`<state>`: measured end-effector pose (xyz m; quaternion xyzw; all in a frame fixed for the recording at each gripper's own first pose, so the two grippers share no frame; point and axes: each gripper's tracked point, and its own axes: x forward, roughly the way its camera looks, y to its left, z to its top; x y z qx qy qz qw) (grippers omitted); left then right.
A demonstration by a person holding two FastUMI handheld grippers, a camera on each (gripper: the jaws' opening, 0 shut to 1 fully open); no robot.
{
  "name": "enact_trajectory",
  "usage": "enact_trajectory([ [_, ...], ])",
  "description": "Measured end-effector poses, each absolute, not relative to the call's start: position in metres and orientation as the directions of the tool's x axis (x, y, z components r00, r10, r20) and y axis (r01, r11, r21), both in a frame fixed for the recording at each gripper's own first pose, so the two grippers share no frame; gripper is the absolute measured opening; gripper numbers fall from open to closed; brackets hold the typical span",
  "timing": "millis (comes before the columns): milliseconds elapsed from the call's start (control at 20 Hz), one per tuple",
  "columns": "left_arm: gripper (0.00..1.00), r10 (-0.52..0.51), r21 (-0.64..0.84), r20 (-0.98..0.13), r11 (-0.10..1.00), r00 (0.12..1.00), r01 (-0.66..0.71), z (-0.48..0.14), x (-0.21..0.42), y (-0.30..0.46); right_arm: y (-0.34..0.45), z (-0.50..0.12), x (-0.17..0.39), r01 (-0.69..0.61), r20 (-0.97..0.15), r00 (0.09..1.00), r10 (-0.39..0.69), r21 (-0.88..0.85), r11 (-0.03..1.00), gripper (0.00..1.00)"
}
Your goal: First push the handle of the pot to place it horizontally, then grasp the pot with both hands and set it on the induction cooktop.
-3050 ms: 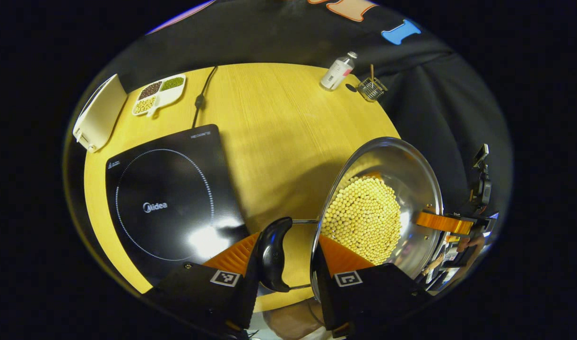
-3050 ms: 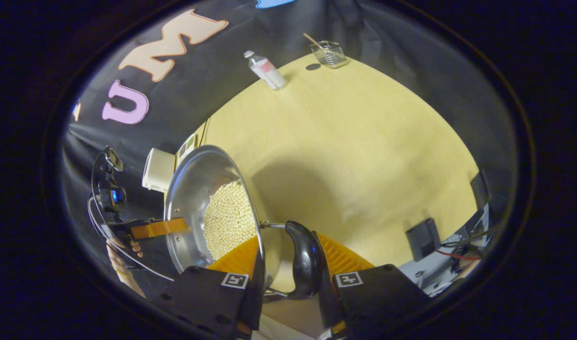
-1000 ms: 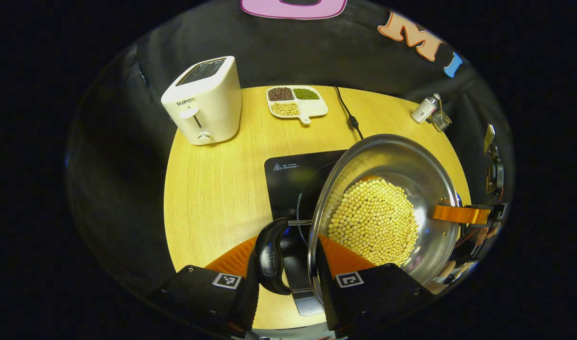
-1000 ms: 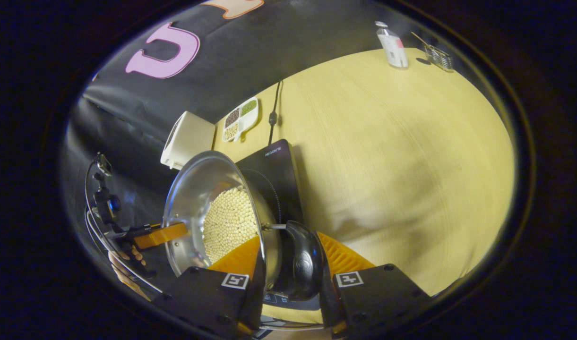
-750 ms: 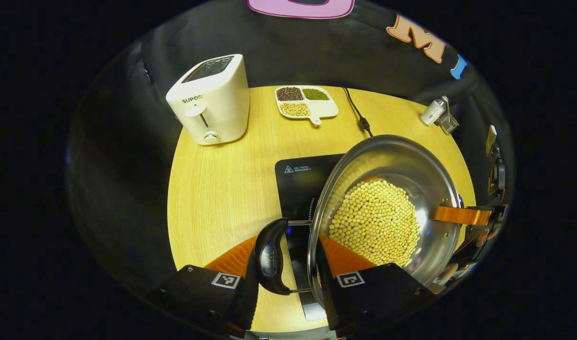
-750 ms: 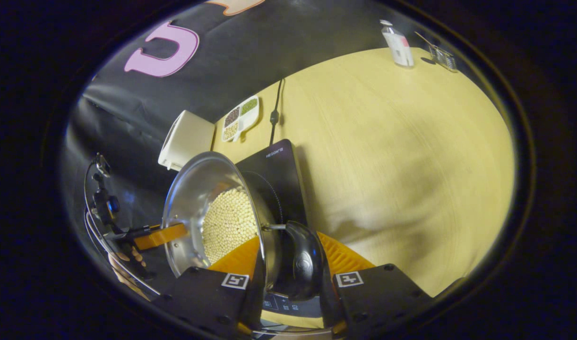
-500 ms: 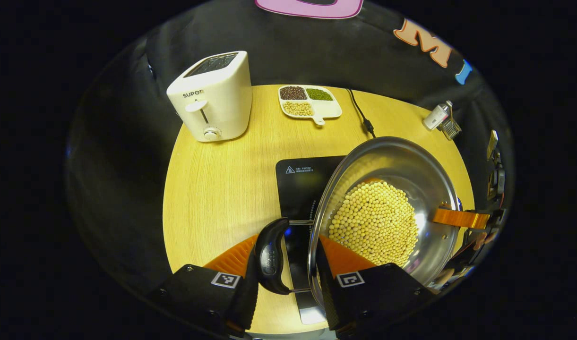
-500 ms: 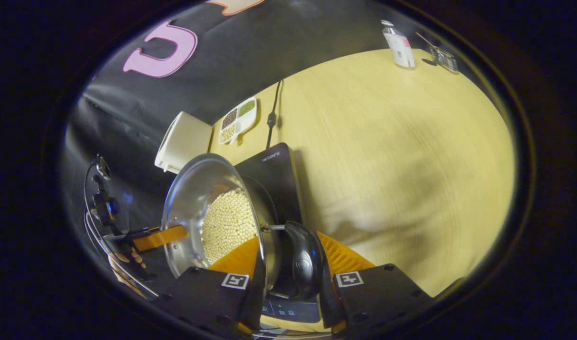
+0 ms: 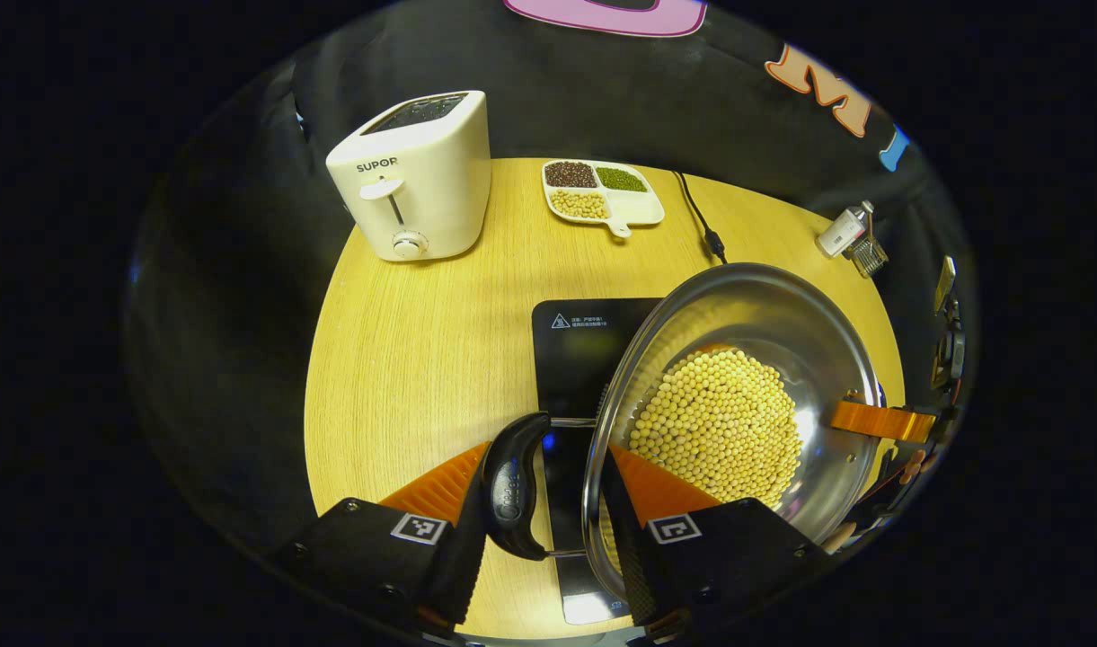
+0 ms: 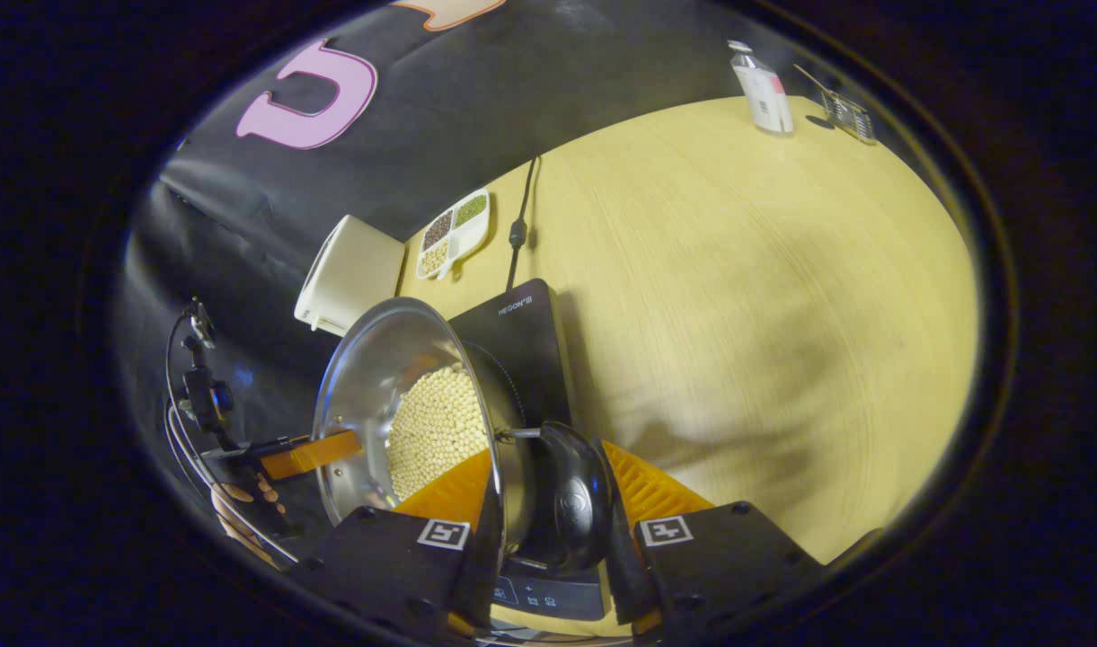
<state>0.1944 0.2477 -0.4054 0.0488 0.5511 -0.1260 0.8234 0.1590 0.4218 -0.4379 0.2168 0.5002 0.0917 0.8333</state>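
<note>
Your left gripper (image 9: 548, 490) pinches the pot's (image 9: 764, 305) black side handle (image 9: 510, 485) and rim; your right gripper (image 10: 548, 512) clamps the opposite handle (image 10: 573, 508) likewise. The steel pot, holding pale beans (image 9: 719, 427), sits over the induction cooktop (image 9: 570, 346), contact unclear.

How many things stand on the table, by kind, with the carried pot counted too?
Toaster: 1
Divided dish of beans: 1
Induction cooktop: 1
Steel pot of soybeans: 1
Small bottle: 1
Wire basket: 1
Total: 6
</note>
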Motion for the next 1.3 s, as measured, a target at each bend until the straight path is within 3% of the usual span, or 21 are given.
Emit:
enact_trajectory([
  [50,0.69,-0.151,-0.056,-0.919,0.964,0.364,0.259,-0.406,0.194,0.248,0.421,-0.438,0.160,0.065,-0.794,0.482,0.370,0.453,0.889,0.54],
  [200,0.72,-0.126,-0.020,-0.893,0.970,0.433,0.242,-0.394,0.201,0.251,0.421,-0.437,0.159,0.050,-0.787,0.493,0.373,0.453,0.890,0.51],
  [250,0.78,-0.115,0.001,-0.870,0.972,0.479,0.235,-0.384,0.207,0.253,0.417,-0.435,0.161,0.044,-0.778,0.511,0.366,0.449,0.893,0.48],
  [350,1.00,-0.105,0.033,-0.823,0.972,0.559,0.232,-0.365,0.215,0.254,0.414,-0.436,0.170,0.047,-0.752,0.560,0.348,0.449,0.892,0.83],
  [400,0.99,-0.117,0.029,-0.806,0.971,0.580,0.237,-0.357,0.213,0.252,0.411,-0.429,0.164,0.042,-0.741,0.572,0.351,0.454,0.890,1.00],
  [450,0.98,-0.139,0.015,-0.791,0.969,0.595,0.246,-0.351,0.211,0.245,0.410,-0.424,0.161,0.032,-0.732,0.583,0.352,0.454,0.890,0.93],
  [550,0.98,-0.166,-0.010,-0.769,0.969,0.617,0.248,-0.341,0.204,0.236,0.402,-0.416,0.159,0.006,-0.713,0.613,0.340,0.435,0.900,1.00],
  [600,0.98,-0.172,-0.016,-0.757,0.969,0.631,0.245,-0.336,0.202,0.232,0.399,-0.411,0.157,-0.003,-0.702,0.629,0.335,0.429,0.903,0.93],
  [700,0.98,-0.173,-0.011,-0.728,0.970,0.663,0.241,-0.327,0.199,0.226,0.392,-0.400,0.155,-0.009,-0.680,0.662,0.316,0.414,0.910,1.00],
  [750,0.98,-0.172,-0.006,-0.713,0.971,0.679,0.240,-0.322,0.198,0.224,0.387,-0.393,0.154,-0.008,-0.665,0.682,0.303,0.407,0.914,0.94],
  [800,0.97,-0.174,-0.004,-0.699,0.971,0.694,0.239,-0.317,0.196,0.221,0.381,-0.387,0.154,-0.003,-0.651,0.704,0.284,0.397,0.918,1.00],
  [900,1.00,-0.177,-0.008,-0.683,0.972,0.709,0.236,-0.307,0.190,0.212,0.367,-0.371,0.152,0.010,-0.623,0.743,0.245,0.376,0.926,1.00],
  [950,0.97,-0.180,-0.007,-0.678,0.971,0.713,0.239,-0.303,0.185,0.209,0.358,-0.363,0.152,0.015,-0.605,0.765,0.222,0.360,0.933,0.92],
  [1050,0.97,-0.166,0.021,-0.662,0.971,0.731,0.240,-0.288,0.180,0.203,0.343,-0.346,0.147,0.012,-0.574,0.798,0.185,0.321,0.947,0.92],
  [1100,0.98,-0.157,0.044,-0.647,0.969,0.746,0.242,-0.278,0.179,0.201,0.336,-0.337,0.145,0.008,-0.562,0.809,0.174,0.307,0.952,1.00],
  [1150,0.97,-0.156,0.068,-0.626,0.965,0.764,0.253,-0.266,0.177,0.195,0.332,-0.328,0.142,0.001,-0.549,0.817,0.175,0.304,0.953,0.92],
  [1300,0.97,-0.161,0.130,-0.551,0.953,0.819,0.275,-0.225,0.168,0.169,0.321,-0.297,0.132,-0.021,-0.506,0.844,0.180,0.303,0.953,0.92],
])
